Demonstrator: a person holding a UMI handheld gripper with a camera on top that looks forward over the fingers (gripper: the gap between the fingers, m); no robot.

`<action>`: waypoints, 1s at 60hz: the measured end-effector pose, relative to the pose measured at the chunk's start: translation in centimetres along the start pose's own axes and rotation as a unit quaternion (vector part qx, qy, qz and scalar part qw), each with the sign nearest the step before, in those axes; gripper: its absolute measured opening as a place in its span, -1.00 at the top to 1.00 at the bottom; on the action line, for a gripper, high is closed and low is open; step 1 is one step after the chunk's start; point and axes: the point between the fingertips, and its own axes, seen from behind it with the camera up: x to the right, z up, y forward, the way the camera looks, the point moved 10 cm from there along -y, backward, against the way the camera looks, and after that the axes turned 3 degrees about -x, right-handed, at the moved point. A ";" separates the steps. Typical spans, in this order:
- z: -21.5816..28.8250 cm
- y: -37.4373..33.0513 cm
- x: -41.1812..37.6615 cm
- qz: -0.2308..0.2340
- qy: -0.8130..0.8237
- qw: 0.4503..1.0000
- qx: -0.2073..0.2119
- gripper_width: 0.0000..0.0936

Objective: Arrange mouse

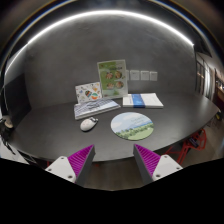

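Note:
A small white mouse [88, 124] lies on the dark grey table [60, 128], left of a round mouse pad [132, 125] with a green landscape print. My gripper [112, 158] hovers above the table's near edge, well short of both. Its two fingers with purple pads [80, 157] stand wide apart and nothing is between them. The mouse is ahead of the left finger, the round pad ahead of the gap and the right finger.
Behind the mouse lie a tilted booklet [94, 107] and an upright picture card [112, 77]. A white and blue booklet [143, 100] lies further right. A grey wall with sockets [143, 75] closes the back. Red objects [190, 150] sit past the table's right edge.

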 end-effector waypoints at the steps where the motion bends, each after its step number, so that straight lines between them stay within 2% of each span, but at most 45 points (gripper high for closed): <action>1: 0.0 0.1 0.0 0.003 -0.003 1.000 0.000 -0.73; 10: 0.2 2.5 -0.3 0.038 -0.038 0.999 0.001 -0.74; 17: 0.2 5.9 -1.3 0.095 -0.064 0.993 -0.005 -0.76; 22: -0.3 8.7 -2.5 0.135 -0.088 0.987 -0.023 -0.76; 32: -1.6 14.9 -5.6 0.173 -0.130 0.973 -0.074 -0.77; 34: -1.2 15.9 -6.3 0.175 -0.137 0.973 -0.063 -0.78; 45: 1.5 20.3 -9.9 0.183 -0.143 0.970 -0.067 -0.76; 60: 5.1 26.4 -13.1 0.114 -0.108 0.985 -0.073 -0.74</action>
